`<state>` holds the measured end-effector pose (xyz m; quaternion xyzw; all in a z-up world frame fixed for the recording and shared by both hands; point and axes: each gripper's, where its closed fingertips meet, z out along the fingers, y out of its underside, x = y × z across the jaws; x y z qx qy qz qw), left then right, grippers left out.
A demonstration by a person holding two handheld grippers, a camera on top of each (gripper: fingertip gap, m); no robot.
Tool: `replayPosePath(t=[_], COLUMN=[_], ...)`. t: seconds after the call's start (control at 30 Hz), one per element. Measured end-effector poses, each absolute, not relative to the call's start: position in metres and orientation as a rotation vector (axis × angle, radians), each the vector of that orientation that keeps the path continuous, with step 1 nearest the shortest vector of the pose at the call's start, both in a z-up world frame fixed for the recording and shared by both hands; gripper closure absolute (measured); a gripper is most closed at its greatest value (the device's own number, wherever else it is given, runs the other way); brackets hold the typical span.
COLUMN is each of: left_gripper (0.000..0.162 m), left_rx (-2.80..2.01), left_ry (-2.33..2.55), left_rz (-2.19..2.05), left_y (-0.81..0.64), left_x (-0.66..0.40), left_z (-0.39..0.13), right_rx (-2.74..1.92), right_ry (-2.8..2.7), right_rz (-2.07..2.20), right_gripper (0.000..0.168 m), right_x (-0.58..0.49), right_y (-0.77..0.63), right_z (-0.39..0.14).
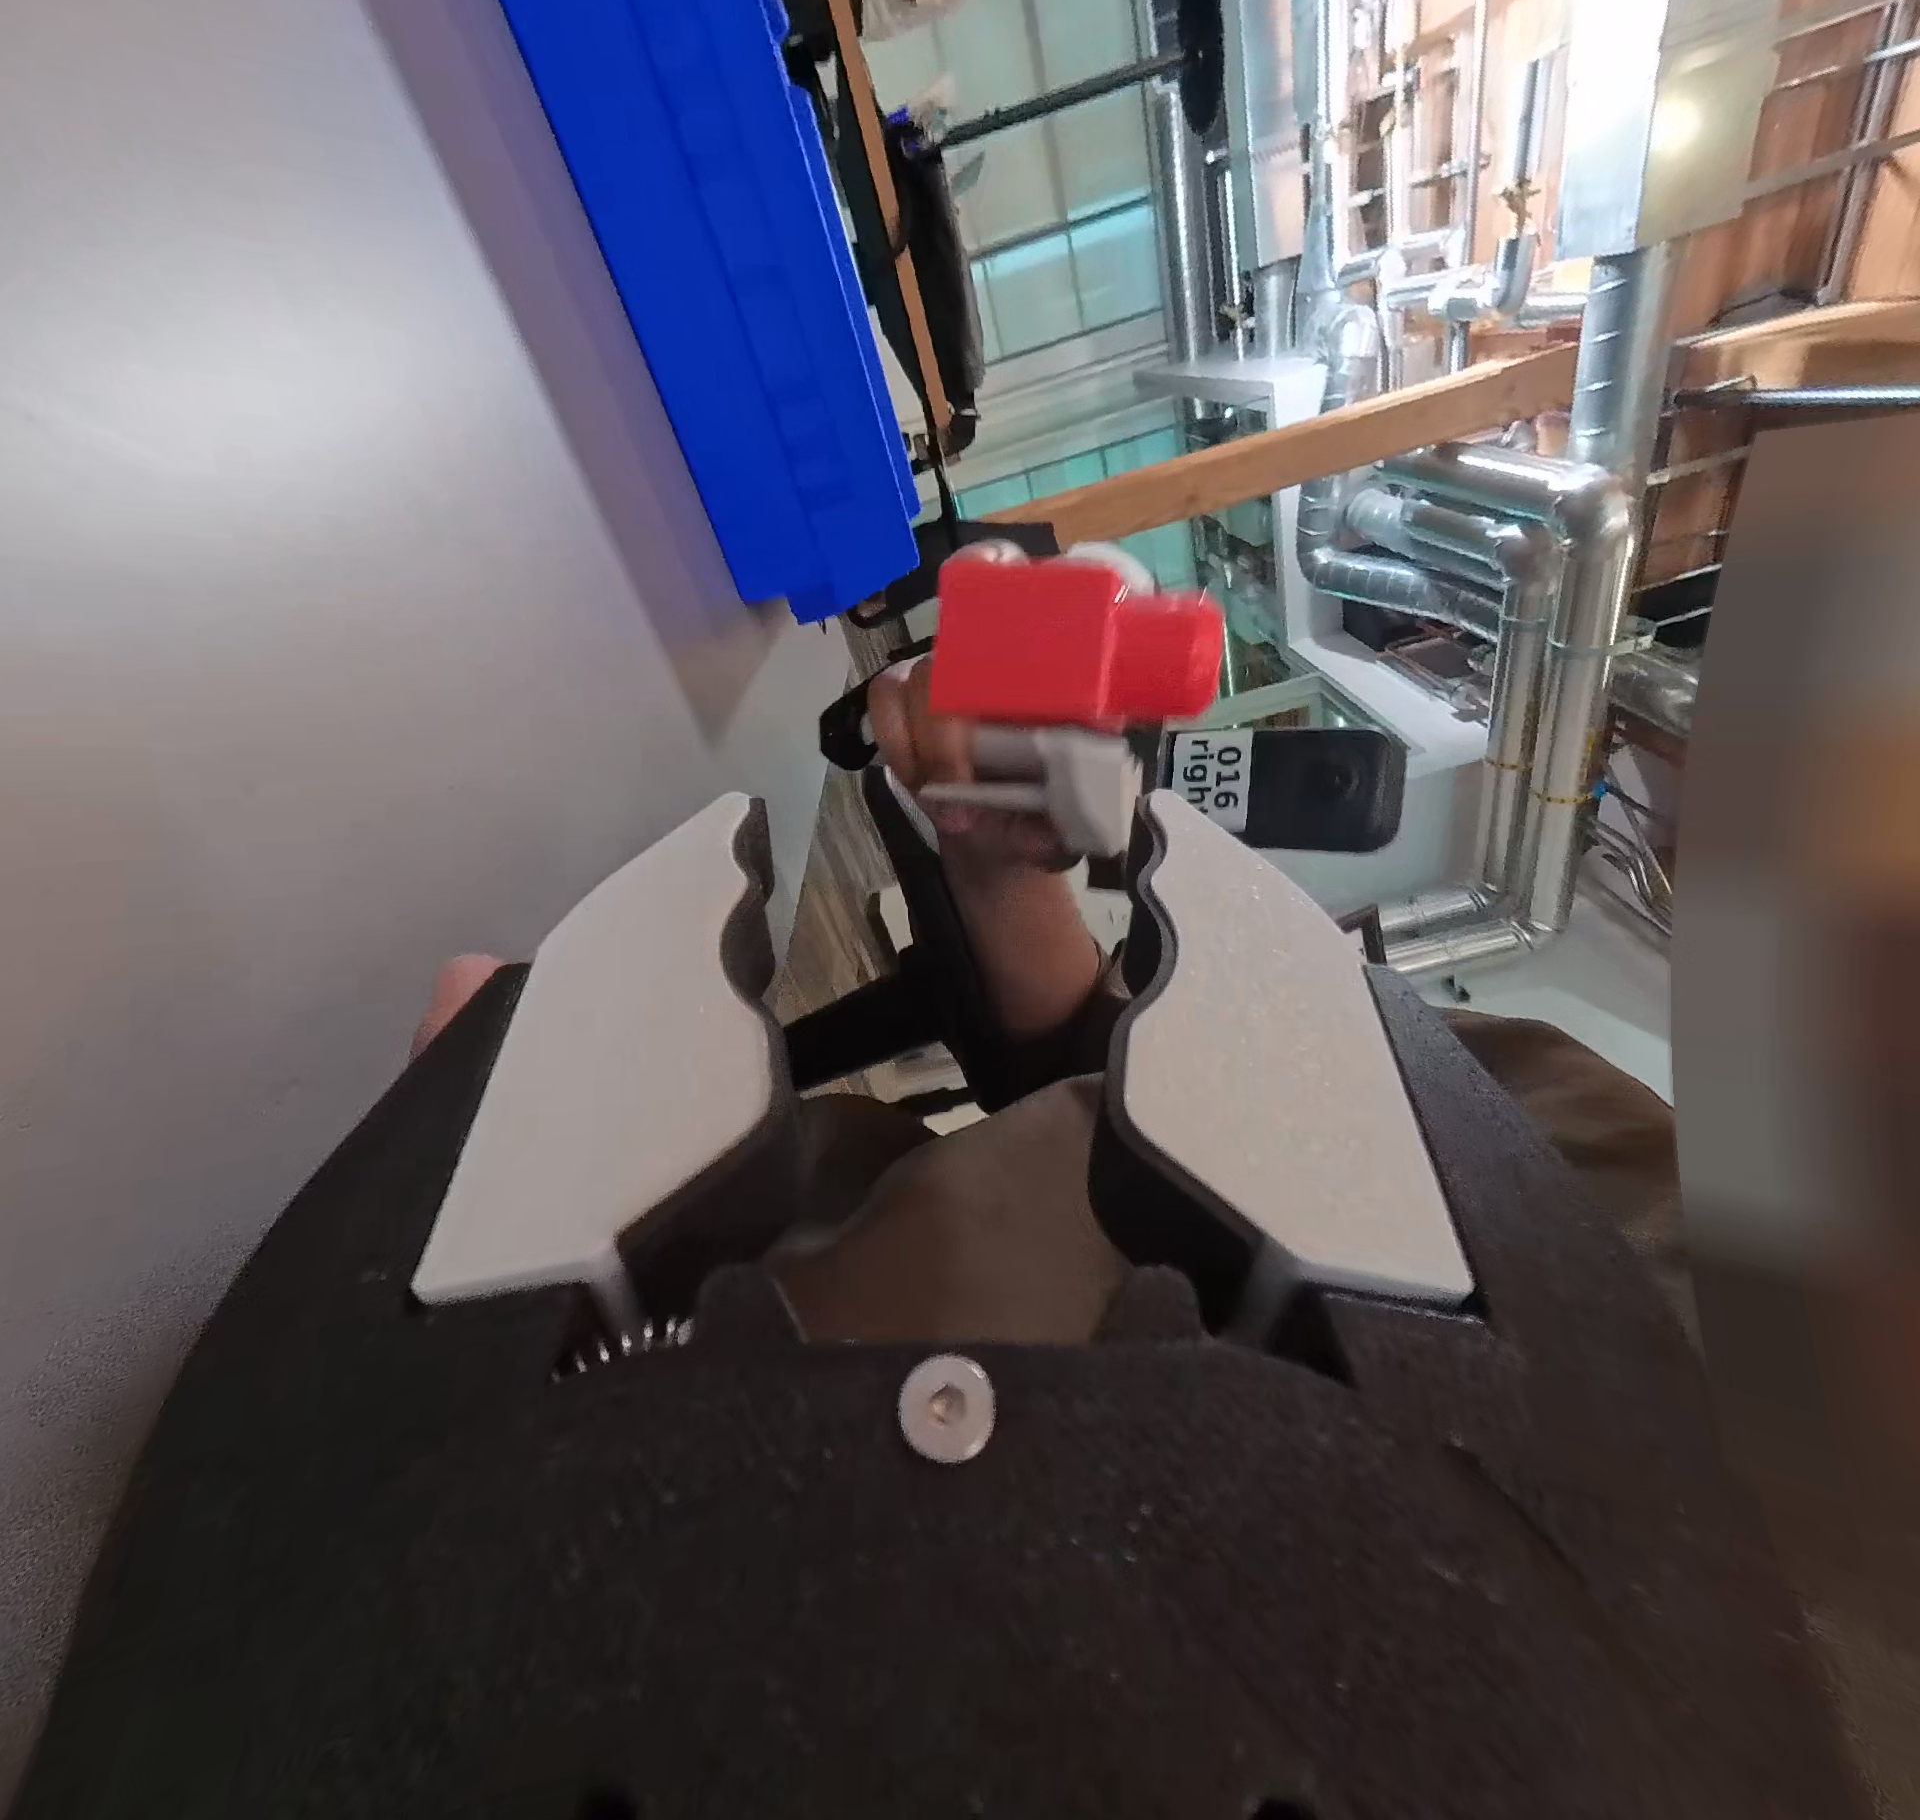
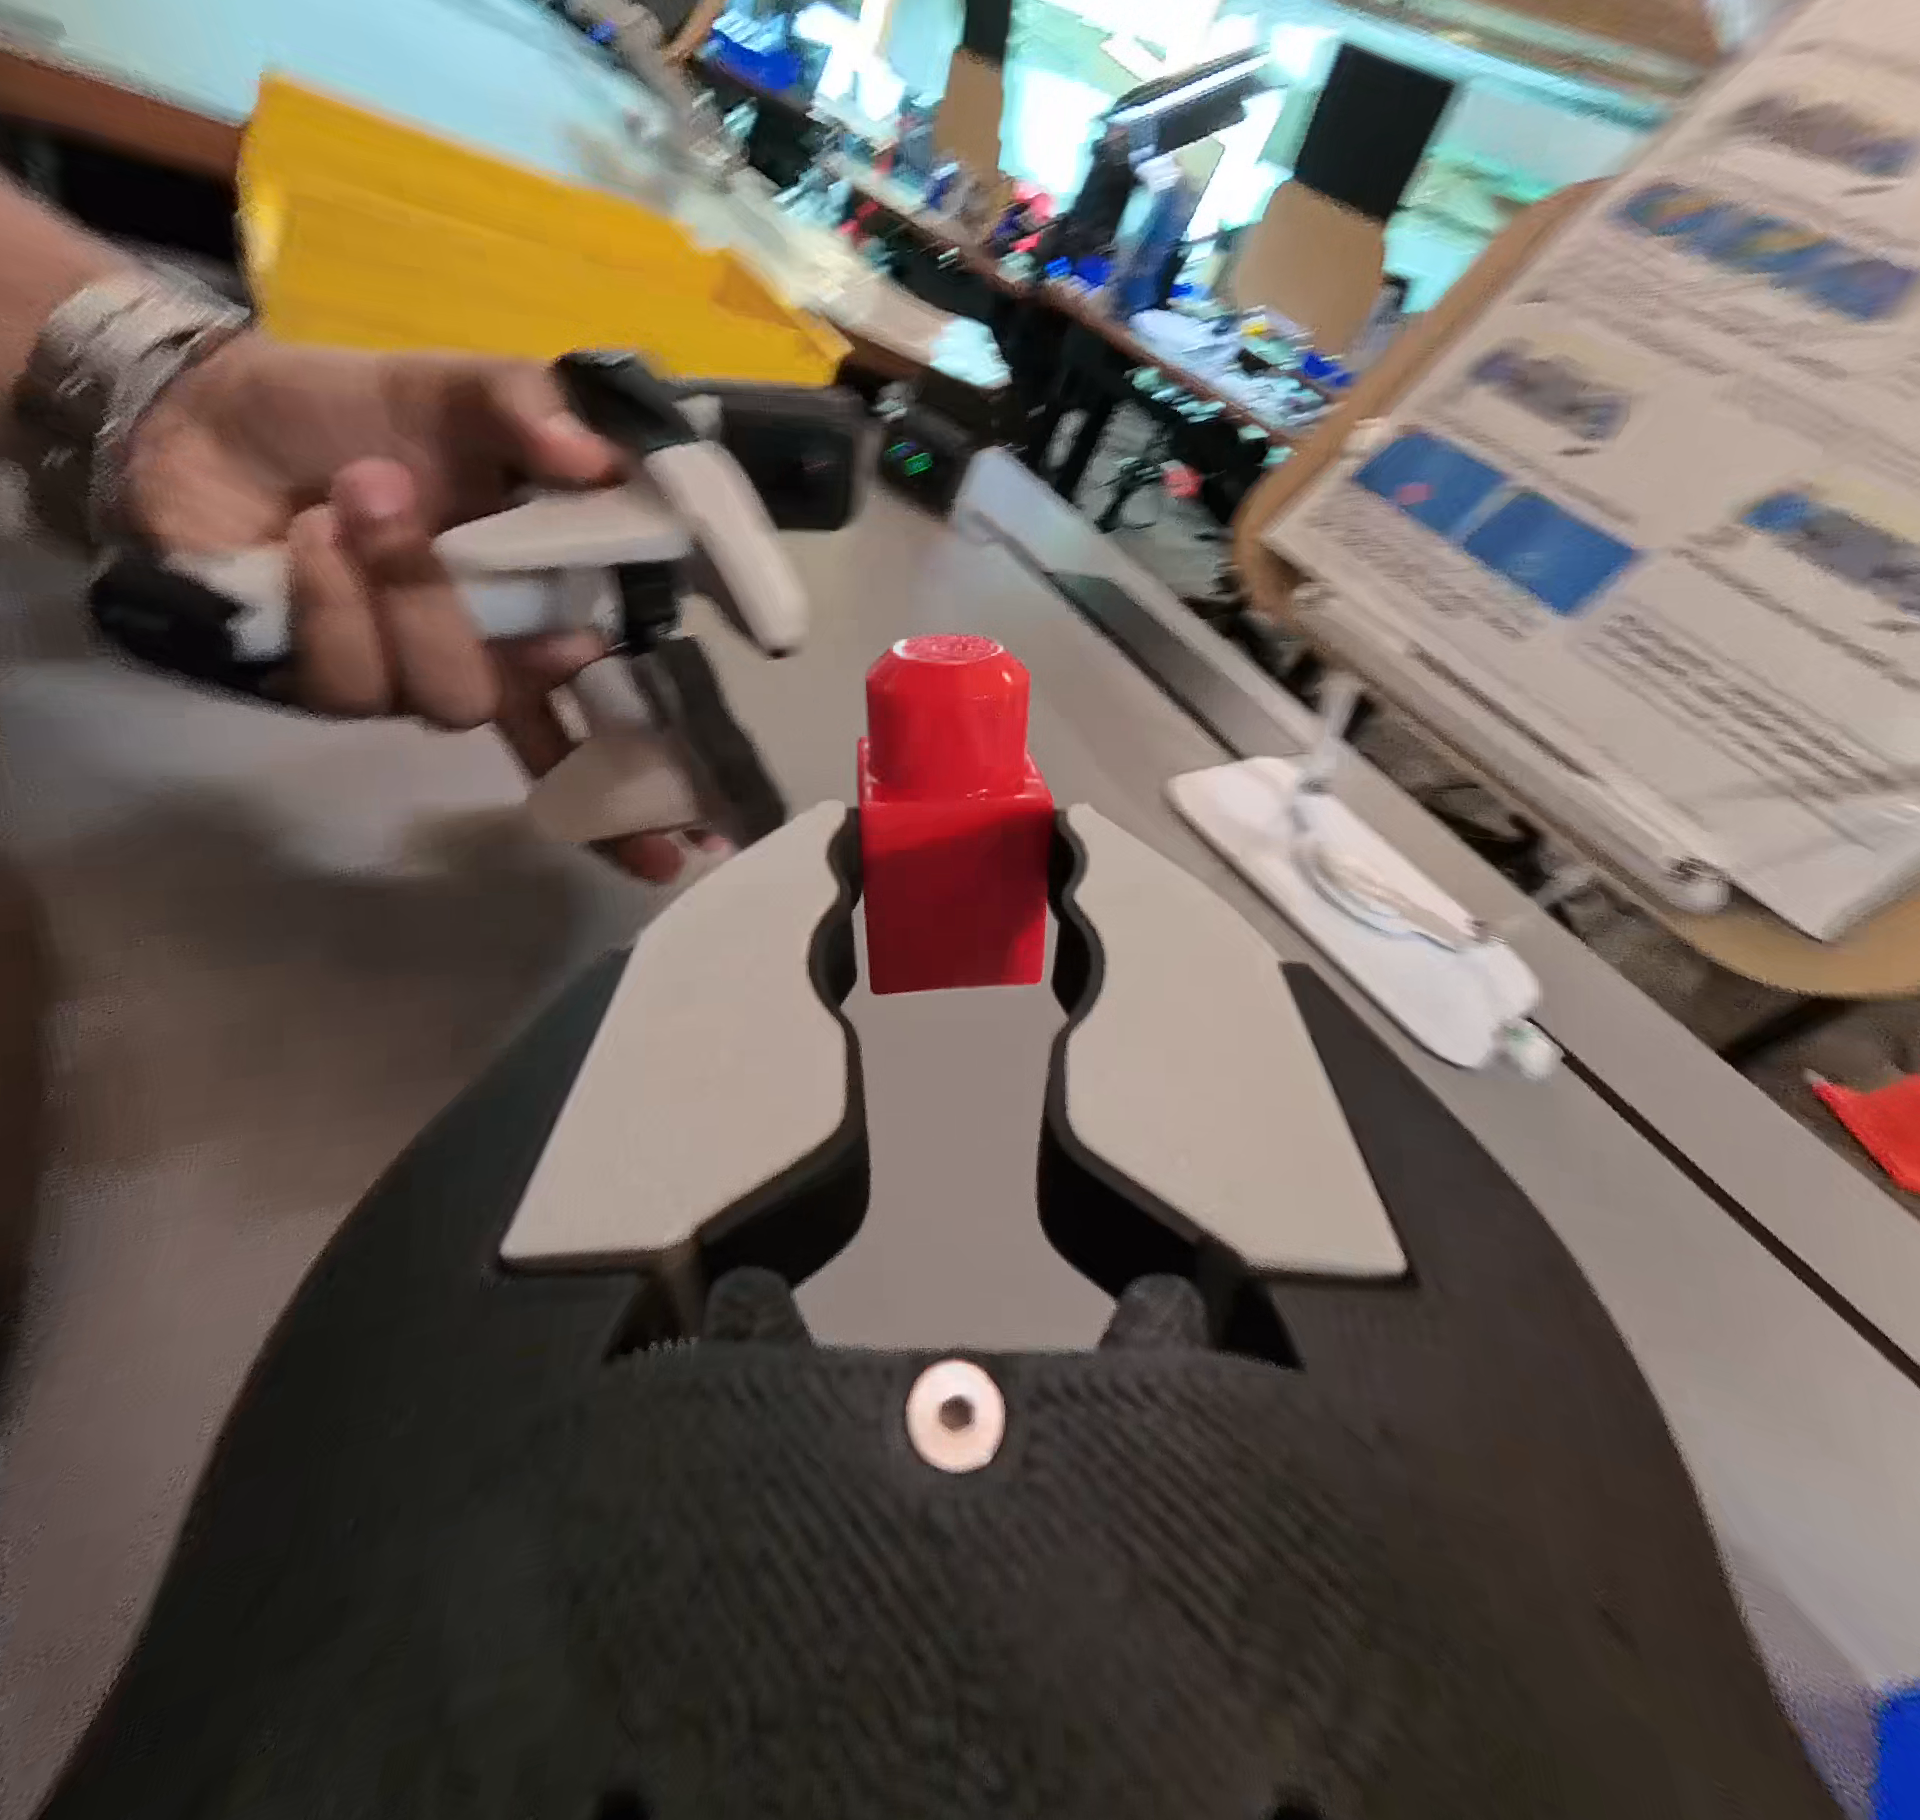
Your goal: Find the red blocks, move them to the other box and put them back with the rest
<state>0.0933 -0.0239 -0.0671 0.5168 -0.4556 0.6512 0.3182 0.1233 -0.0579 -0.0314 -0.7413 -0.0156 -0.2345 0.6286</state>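
The right tongs (image 2: 954, 871) are closed on a red block (image 2: 954, 877), pinching its square body between the two tips with the round stud pointing forward, away from the handle. The block is off the bench (image 2: 1195, 1199) and in the air. In the left wrist view the same block (image 1: 1060, 643) shows sideways, held out in front of the left tongs (image 1: 951, 840), which are spread wide and hold nothing.

The step in hand looks like carrying this block across to a box. A yellow box (image 2: 468, 253) sits beyond the left hand (image 2: 343, 523) in the right wrist view, and a blue box (image 1: 717, 264) stands on the bench in the left wrist view; which one holds the rest of the blocks cannot be told, since neither interior shows.

To do it well, I would keep the pinch firm, because the grip sits only on the front end of the tips and a smooth plastic block can twist out. Carry it level and clear the box wall before lowering. Bring it down inside the box and close to the bottom, then let the tips part, so the block does not bounce out. The empty left tongs lie close to the path and should be kept aside. The white flat thing (image 2: 1361, 897) on the bench to the right needs no touching.
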Motion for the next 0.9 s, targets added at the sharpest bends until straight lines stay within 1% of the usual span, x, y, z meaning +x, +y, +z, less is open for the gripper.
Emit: replayPosePath(t=[0.1,0.2,0.27,0.3,0.37,0.47,0.53,0.6,0.67,0.9], left_gripper=[0.096,0.099,0.101,0.101,0.102,0.102,0.102,0.102,0.102,0.103], left_rx=[1.359,1.368,1.358,1.347,1.324,1.304,1.295,1.285,1.284,1.298], left_ry=[-1.158,-1.113,-1.092,-1.086,-1.081,-1.098,-1.118,-1.137,-1.148,-1.114], left_rz=[1.747,1.753,1.743,1.734,1.713,1.685,1.672,1.660,1.653,1.657], left_y=[-0.012,-0.006,-0.008,-0.009,-0.014,-0.022,-0.026,-0.029,-0.030,-0.025], left_x=[0.098,0.102,0.102,0.101,0.099,0.095,0.093,0.091,0.091,0.093], left_z=[-0.062,-0.062,-0.062,-0.062,-0.062,-0.064,-0.064,-0.065,-0.066,-0.066], right_rx=[-1.538,-1.371,-1.301,-1.279,-1.272,-1.442,-1.560,-1.650,-1.711,-1.727], right_ry=[0.198,0.417,0.601,0.702,0.914,1.210,1.341,1.420,1.457,1.503], right_rz=[-0.701,-0.954,-1.075,-1.109,-1.180,-1.242,-1.216,-1.136,-1.083,-1.020], right_gripper=[0.133,0.133,0.133,0.133,0.133,0.133,0.132,0.132,0.132,0.132], right_x=[0.173,0.218,0.244,0.256,0.277,0.299,0.304,0.305,0.306,0.306], right_y=[-0.106,-0.188,-0.251,-0.281,-0.341,-0.404,-0.423,-0.425,-0.424,-0.425], right_z=[0.014,0.062,0.075,0.073,0.051,-0.014,-0.051,-0.078,-0.094,-0.112])
